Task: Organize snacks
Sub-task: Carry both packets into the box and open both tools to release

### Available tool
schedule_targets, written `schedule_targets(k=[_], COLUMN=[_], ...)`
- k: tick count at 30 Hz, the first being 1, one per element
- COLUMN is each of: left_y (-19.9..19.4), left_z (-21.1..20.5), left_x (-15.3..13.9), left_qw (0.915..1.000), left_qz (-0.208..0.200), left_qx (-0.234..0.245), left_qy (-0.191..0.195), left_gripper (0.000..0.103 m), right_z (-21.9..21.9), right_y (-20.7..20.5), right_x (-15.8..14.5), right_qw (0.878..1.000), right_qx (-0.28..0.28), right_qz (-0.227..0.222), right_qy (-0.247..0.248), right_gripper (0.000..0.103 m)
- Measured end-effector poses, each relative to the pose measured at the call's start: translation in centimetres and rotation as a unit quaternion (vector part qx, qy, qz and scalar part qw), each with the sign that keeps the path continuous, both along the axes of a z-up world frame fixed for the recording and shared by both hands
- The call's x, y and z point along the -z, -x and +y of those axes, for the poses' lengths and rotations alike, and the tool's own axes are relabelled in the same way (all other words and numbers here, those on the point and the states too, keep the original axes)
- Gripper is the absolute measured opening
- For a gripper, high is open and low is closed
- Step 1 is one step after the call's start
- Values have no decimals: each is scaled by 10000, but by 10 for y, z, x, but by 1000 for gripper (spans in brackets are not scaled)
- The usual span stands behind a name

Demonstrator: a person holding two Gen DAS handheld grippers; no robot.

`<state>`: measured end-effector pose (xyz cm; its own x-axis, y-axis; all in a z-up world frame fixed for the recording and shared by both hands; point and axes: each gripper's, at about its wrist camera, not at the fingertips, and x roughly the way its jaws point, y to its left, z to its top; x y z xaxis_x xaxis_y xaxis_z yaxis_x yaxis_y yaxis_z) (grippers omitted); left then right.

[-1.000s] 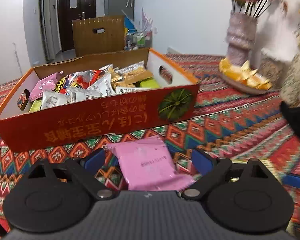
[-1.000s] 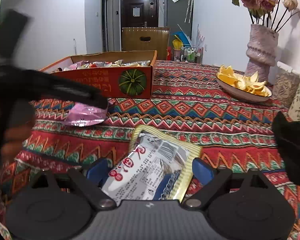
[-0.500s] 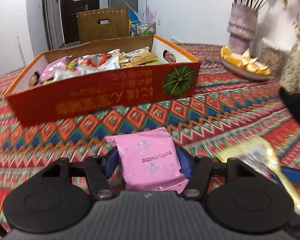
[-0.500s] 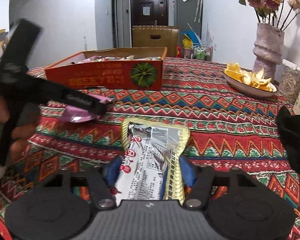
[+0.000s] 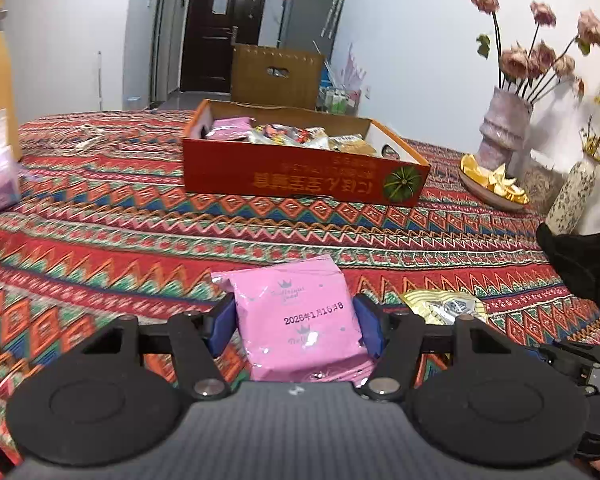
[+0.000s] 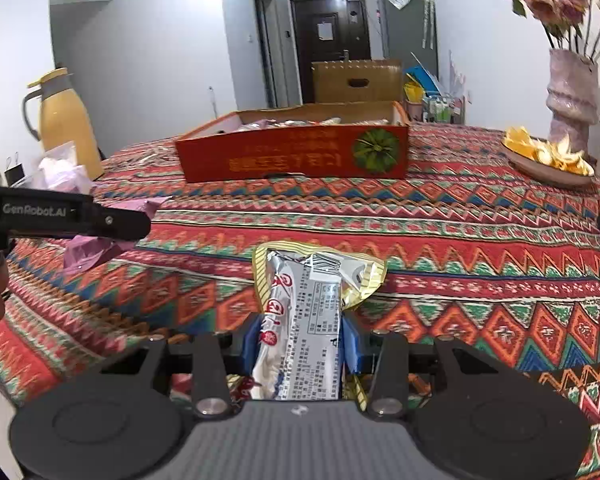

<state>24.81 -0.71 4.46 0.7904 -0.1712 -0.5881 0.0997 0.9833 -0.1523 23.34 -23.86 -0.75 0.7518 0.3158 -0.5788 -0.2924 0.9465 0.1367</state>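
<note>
The left gripper is clamping a pink snack packet w/ a printed date, blue pads pressing on both its sides; the packet is sticking out ahead of the fingers, lifted off the patterned tablecloth. Its jaws have just been closing, packet between them. The right gripper is squeezing a silver-and-gold snack pack, which is bulging up and forward past the pads; its jaws have just been closing too, pack between them.

Well ahead of both tools, the red snack box is sitting on the cloth, already holding assorted wrapped snacks. Ahead and to the right of the left gripper, a shallow dish of yellow pieces is lying near a vase of dried flowers. Just right of the left gripper, the gold edge of the other pack is showing.

In the right wrist view, the left gripper's black finger is reaching in from the left, approx. level w/ a crumpled pink wrapper, probably the held packet. Far left, a yellow thermos jug is standing.
</note>
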Motion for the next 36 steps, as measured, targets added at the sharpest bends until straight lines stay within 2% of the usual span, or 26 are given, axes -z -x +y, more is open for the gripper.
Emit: schedule_targets(k=[9, 20, 26, 31, 36], left_y=[31, 25, -8, -46, -92], left_z=[22, 31, 43, 47, 44], left_x=[-4, -9, -29, -51, -63], left_qw=[9996, 9995, 9983, 9964, 9951], left_qz=[-147, -282, -534, -821, -925], left_qx=[-21, -86, -204, -109, -47], left_qy=[226, 105, -79, -193, -356], left_gripper=[63, 63, 63, 63, 63], right_z=[22, 26, 8, -4, -3], right_y=[23, 12, -24, -63, -108], right_x=[-22, -30, -47, -68, -85], right_qw=[9994, 9989, 9977, 9955, 9930], right_qx=[-84, -44, 144, 182, 100], right_qz=[-286, -355, -550, -841, -1066], right_qy=[203, 307, 367, 393, 496], right_gripper=[41, 41, 41, 41, 41])
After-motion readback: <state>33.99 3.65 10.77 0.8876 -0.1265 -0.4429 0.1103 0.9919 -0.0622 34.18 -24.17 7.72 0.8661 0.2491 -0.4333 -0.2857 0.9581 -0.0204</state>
